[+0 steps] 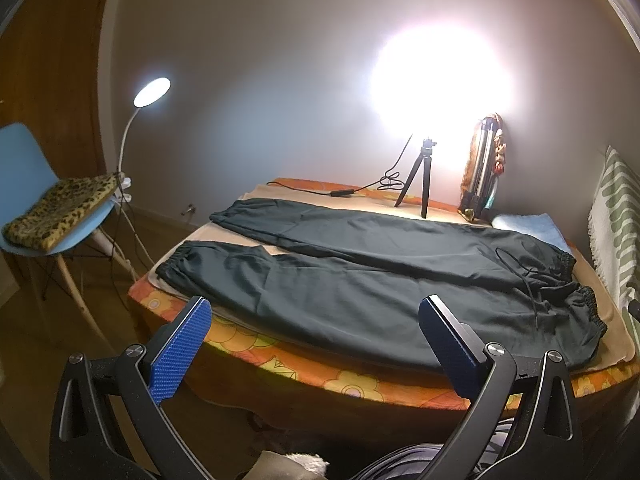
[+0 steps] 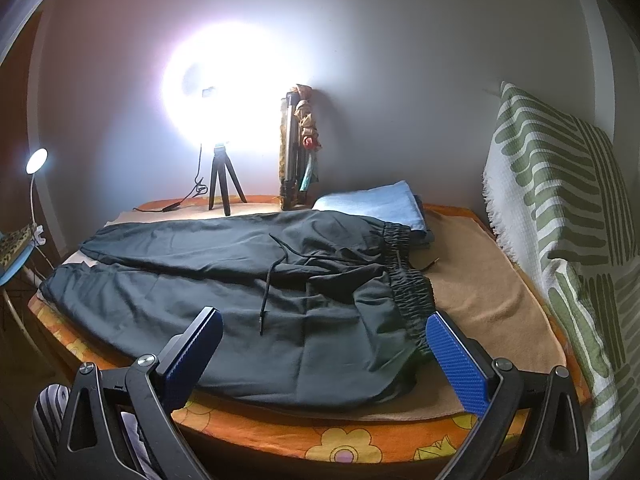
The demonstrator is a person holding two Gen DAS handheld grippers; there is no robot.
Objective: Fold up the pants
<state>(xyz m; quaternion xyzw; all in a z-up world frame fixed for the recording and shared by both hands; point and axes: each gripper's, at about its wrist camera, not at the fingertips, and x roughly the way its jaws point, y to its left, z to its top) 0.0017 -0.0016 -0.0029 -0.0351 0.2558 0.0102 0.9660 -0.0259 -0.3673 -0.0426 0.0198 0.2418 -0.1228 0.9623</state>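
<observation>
We find the pants [image 1: 360, 280] flat and unfolded on the bed [image 2: 480, 300], 2 legs apart. Left claw [image 1: 316, 344] and right claw [image 2: 324, 356] gape wide, empty; every fold remains.

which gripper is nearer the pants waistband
Right. The right gripper hovers open at the elastic waistband; the left gripper sits open further along the near leg, toward the cuffs.
</observation>
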